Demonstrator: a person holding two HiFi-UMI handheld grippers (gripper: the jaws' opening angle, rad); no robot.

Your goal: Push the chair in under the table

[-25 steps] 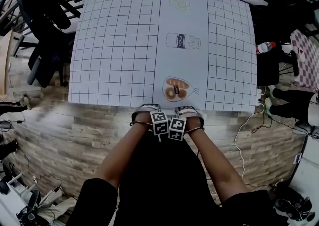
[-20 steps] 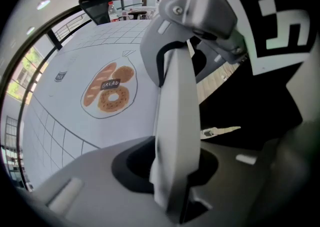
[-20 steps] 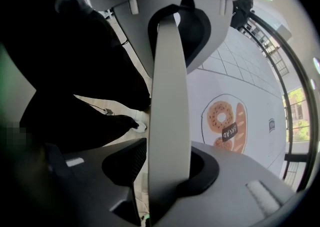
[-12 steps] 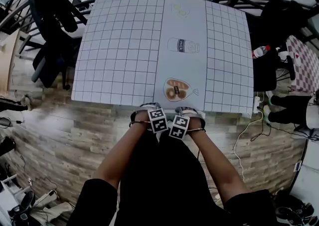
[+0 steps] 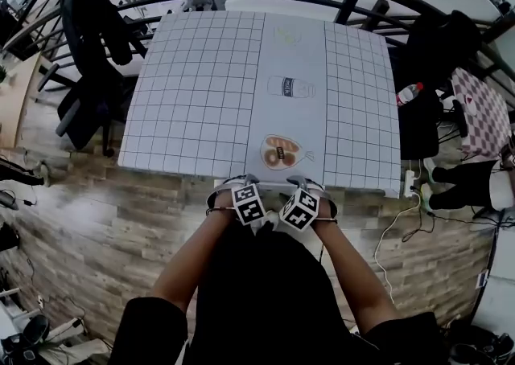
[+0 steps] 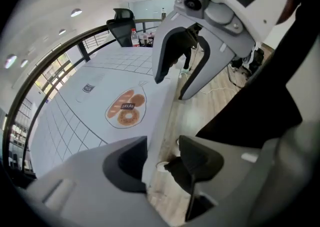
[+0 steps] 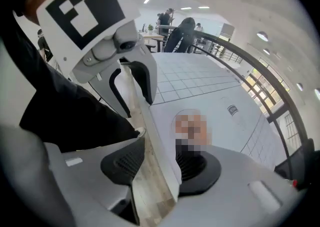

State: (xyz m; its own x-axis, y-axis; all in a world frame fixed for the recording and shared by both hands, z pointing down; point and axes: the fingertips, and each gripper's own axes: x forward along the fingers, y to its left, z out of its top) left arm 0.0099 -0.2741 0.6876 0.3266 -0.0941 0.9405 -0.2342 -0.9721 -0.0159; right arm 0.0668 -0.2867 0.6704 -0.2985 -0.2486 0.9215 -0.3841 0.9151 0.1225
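Chair: probably lying within dark mass [image 5: 257, 299] at lower centre, not separating surely from clothing. Holding left gripper [image 6: 161, 153] and right gripper [image 7: 157, 163] spread, having just been opening, pinching nothing, over near edge of table [image 5: 201, 74]; checking tuck squarely before withdrawing.

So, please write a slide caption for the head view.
Left gripper and right gripper, empty jaws just opened, at the white gridded table.

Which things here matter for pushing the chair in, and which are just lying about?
Job: white gridded table; black office chair at its left, second black chair at its right, unclear which is meant; left gripper and right gripper, jaws just opened, table edge between them.
Lying about: red-and-clear plastic bottle; white floor cable; checkered cloth.
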